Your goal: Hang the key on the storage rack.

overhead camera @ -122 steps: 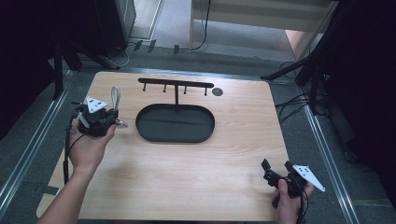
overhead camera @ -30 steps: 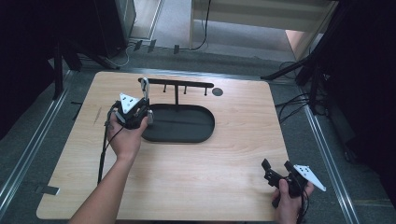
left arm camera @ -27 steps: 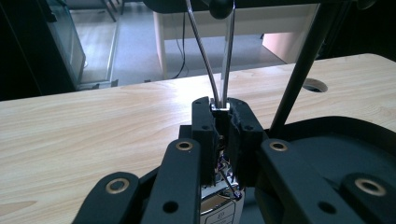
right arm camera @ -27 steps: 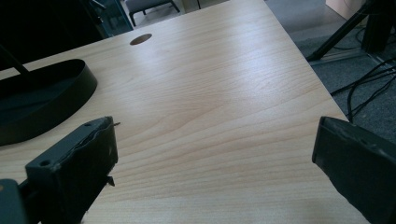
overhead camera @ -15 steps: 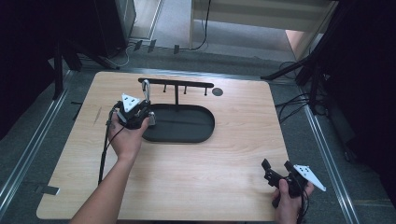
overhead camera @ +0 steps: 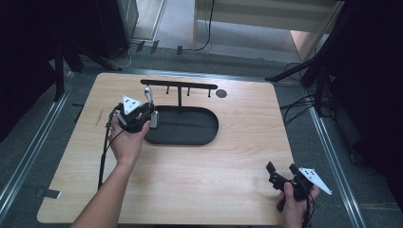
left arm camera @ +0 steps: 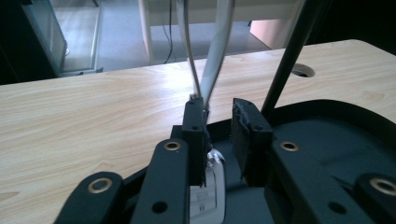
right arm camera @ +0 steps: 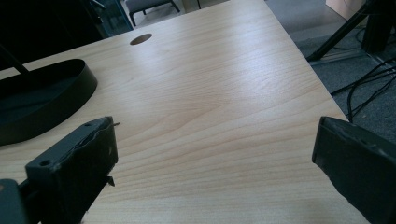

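A person's left gripper hangs over the left end of an oval black tray on a wooden table, a silver loop of metal, perhaps a strap or ring with a small silver tag below it, rising between its 2 jaws. In the left gripper view the jaws stand narrow but apart: the loop lies against the left jaw, with a gap to the right one, so whether it is truly clamped cannot be told. The loop's long axis runs upward and away from the tray floor, toward the black hook rail that stands on a thin post at the tray's far edge. That rail lies just beyond and above the gripper, so any hanging move would be short and upward. The right gripper sits well apart from the tray, near the table's front right corner, jaws spread wide over bare wood, holding nothing. The left hand is far nearer the tray.
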Demonstrator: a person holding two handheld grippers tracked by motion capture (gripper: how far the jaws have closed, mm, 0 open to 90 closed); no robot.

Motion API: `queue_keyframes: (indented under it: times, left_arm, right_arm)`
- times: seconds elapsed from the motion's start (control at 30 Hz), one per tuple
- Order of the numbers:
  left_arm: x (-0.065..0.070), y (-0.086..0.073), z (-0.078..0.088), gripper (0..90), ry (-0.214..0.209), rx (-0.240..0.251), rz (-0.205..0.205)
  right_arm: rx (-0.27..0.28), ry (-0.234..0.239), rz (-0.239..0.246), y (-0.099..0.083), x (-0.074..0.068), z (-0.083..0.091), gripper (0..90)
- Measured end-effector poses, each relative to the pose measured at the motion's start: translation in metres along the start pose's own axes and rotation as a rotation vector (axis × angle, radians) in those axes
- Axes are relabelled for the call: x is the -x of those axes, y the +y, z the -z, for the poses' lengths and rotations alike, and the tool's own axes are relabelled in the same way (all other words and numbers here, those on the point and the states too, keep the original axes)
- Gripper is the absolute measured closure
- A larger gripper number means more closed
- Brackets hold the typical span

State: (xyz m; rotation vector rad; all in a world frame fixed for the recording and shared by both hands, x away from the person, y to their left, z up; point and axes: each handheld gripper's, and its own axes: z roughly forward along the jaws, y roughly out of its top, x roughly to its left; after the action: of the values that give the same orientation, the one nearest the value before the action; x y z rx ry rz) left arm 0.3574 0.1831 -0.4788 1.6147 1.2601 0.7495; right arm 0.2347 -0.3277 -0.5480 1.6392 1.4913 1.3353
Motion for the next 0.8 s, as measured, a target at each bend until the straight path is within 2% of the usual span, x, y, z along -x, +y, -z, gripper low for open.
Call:
queue_keyframes:
  times: [0.03, 0.07, 0.1, 0.2, 0.27, 0.3, 0.33, 0.37, 0.4, 0.43, 0.5, 0.53, 0.57, 0.6, 0.63, 0.7, 0.73, 0.8]
  left_arm:
    - [-0.001, 0.0, 0.001, 71.5, -0.018, 0.004, 0.013]
    - [-0.001, -0.001, 0.003, 69.4, -0.016, 0.004, 0.014]
    - [0.0, -0.001, 0.008, 63.8, 0.006, 0.011, -0.001]
    - [-0.002, -0.002, 0.015, 62.3, 0.008, 0.006, 0.003]
    - [-0.005, -0.003, 0.022, 59.5, 0.005, 0.025, 0.025]
    - [-0.006, -0.003, 0.025, 50.4, 0.002, 0.033, 0.039]
    - [-0.008, -0.004, 0.028, 50.4, -0.004, 0.035, 0.051]
    - [-0.011, -0.004, 0.031, 46.2, -0.012, 0.03, 0.073]
    - [-0.013, -0.005, 0.035, 37.6, -0.027, 0.03, 0.096]
    - [-0.015, -0.006, 0.038, 35.6, -0.041, 0.034, 0.109]
    - [-0.019, -0.007, 0.047, 35.0, -0.059, 0.063, 0.113]
    - [-0.021, -0.007, 0.052, 30.8, -0.057, 0.072, 0.113]
    - [-0.023, -0.007, 0.058, 17.4, -0.041, 0.08, 0.115]
    - [-0.024, -0.006, 0.064, 17.4, -0.011, 0.08, 0.107]
    - [-0.024, -0.005, 0.07, 12.7, 0.026, 0.077, 0.094]
    - [-0.024, -0.004, 0.082, 11.5, 0.113, 0.037, 0.07]
    - [-0.025, -0.004, 0.089, 10.7, 0.127, 0.033, 0.062]
    - [-0.03, -0.007, 0.1, 9.1, 0.08, 0.043, 0.071]
  right_arm:
    - [0.0, 0.0, 0.0, 0.0, 0.0, 0.0, 0.0]
    - [0.0, 0.0, 0.0, 0.0, 0.0, 0.0, 0.0]
    - [-0.001, 0.0, 0.0, 0.0, 0.0, 0.0, 0.0]
    - [-0.001, 0.0, 0.001, 0.0, 0.0, 0.0, 0.0]
    - [-0.001, -0.001, 0.002, 0.0, 0.0, 0.0, 0.0]
    - [0.0, -0.001, 0.003, 0.0, 0.0, 0.0, 0.0]
    - [0.0, -0.001, 0.003, 0.0, 0.0, 0.0, 0.0]
    - [0.0, -0.002, 0.003, 0.0, 0.0, 0.0, 0.0]
    - [-0.001, -0.003, 0.004, 0.0, 0.0, 0.0, 0.0]
    - [-0.001, -0.004, 0.005, 0.0, 0.0, 0.0, 0.0]
    - [-0.001, -0.004, 0.005, 0.0, -0.001, 0.0, 0.0]
    - [-0.001, -0.004, 0.005, 0.0, -0.001, 0.0, 0.0]
    - [-0.001, -0.004, 0.006, 0.0, -0.001, 0.0, 0.0]
    - [-0.001, -0.004, 0.006, 0.0, -0.001, 0.0, 0.0]
    - [-0.001, -0.004, 0.006, 0.0, -0.001, 0.0, 0.0]
    - [0.0, -0.005, 0.007, 0.0, -0.001, 0.0, 0.0]
    - [0.0, -0.005, 0.007, 0.0, -0.001, 0.0, 0.0]
    - [-0.002, -0.003, 0.012, 0.0, -0.001, 0.0, 0.0]
